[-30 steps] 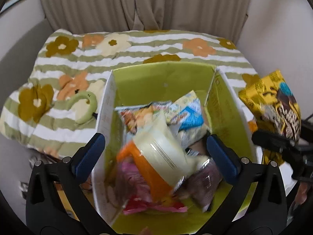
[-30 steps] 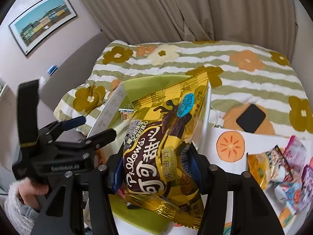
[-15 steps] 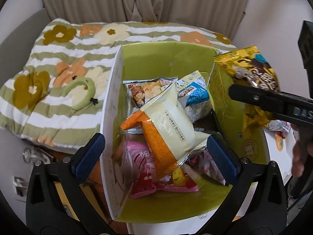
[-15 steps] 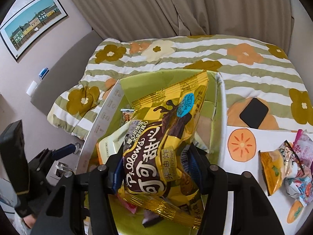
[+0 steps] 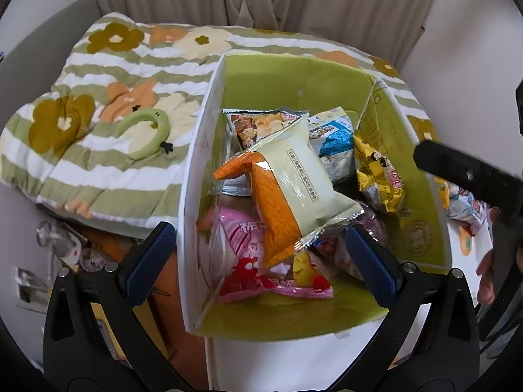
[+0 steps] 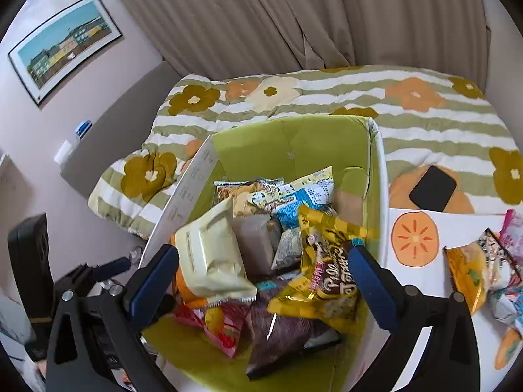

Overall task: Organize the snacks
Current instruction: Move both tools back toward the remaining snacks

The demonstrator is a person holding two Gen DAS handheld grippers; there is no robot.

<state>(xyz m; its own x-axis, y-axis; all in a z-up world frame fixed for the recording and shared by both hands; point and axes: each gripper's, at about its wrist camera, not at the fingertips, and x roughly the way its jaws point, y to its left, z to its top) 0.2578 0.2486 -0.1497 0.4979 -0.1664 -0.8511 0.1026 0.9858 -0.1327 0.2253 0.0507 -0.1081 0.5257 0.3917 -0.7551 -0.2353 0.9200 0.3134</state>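
A box (image 6: pixel 294 143) with a green lining holds several snack packs. A yellow chocolate-pillow bag (image 6: pixel 327 281) lies tilted on the pile at the box's right side, just under my right gripper (image 6: pixel 263 258). That gripper's jaws are opening wide and its pads are clear of the bag. In the left wrist view the same yellow bag (image 5: pixel 376 176) rests against the box's right wall. A cream-and-orange pack (image 5: pixel 294 176) lies on top of the pile. My left gripper (image 5: pixel 258 241) hangs open over the box's left wall (image 5: pixel 196 150), holding nothing.
Loose snack packs (image 6: pixel 480 271) lie on a white table with orange prints (image 6: pixel 415 238) to the right of the box. A black phone (image 6: pixel 433 187) rests on the flowered striped quilt (image 6: pixel 327 98) behind. A green plush ring (image 5: pixel 143 130) lies on the quilt left of the box.
My right gripper has let go of the yellow bag, which dropped onto the pile in the box. The cream-and-orange pack has settled. My left gripper drifted slightly sideways and down.
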